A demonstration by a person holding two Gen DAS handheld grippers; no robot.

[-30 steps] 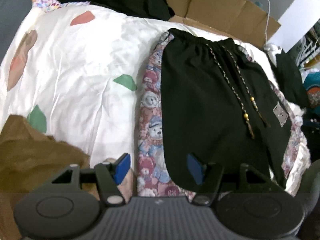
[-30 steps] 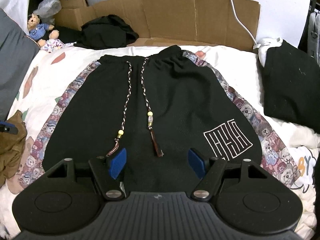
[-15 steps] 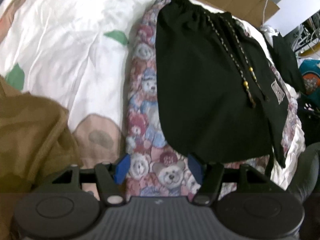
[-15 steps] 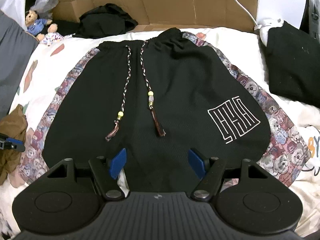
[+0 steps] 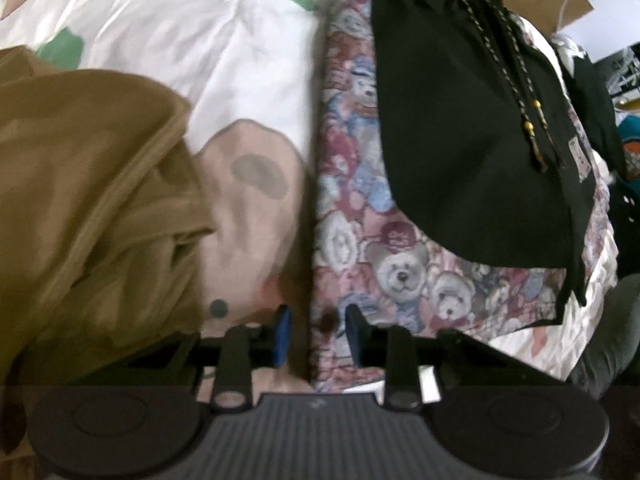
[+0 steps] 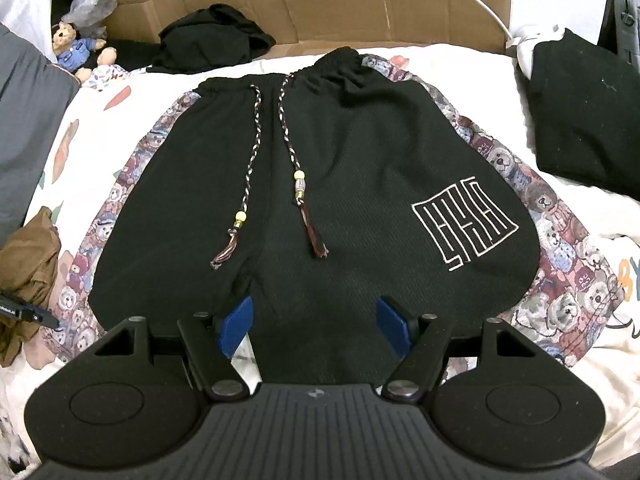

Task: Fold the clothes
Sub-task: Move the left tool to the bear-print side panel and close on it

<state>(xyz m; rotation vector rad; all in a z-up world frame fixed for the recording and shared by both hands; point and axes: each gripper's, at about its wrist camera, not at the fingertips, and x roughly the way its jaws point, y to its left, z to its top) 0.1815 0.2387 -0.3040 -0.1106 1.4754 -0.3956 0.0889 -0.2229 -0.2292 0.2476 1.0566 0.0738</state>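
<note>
Black shorts (image 6: 340, 160) with teddy-bear print side panels (image 5: 352, 200), a braided drawstring (image 6: 294, 160) and a white logo (image 6: 466, 224) lie flat on a white patterned duvet (image 5: 180, 32). My left gripper (image 5: 316, 334) points steeply down at the lower left corner of the bear-print panel. Its jaws are closing, with the panel's edge between the blue pads (image 5: 282, 334); a gap still shows on the left side. My right gripper (image 6: 314, 324) hovers open over the shorts' lower hem near the crotch, its pads clear of the cloth.
A crumpled brown garment (image 5: 88, 200) lies just left of the left gripper. A folded black garment (image 6: 580, 112) sits at the right, another black one (image 6: 212, 40) at the back by cardboard (image 6: 360, 0). A teddy bear toy (image 6: 76, 46) is at back left.
My left gripper dropped down to the bear-print corner and its jaws narrowed around the panel edge. The right gripper sank slightly toward the shorts, still open.
</note>
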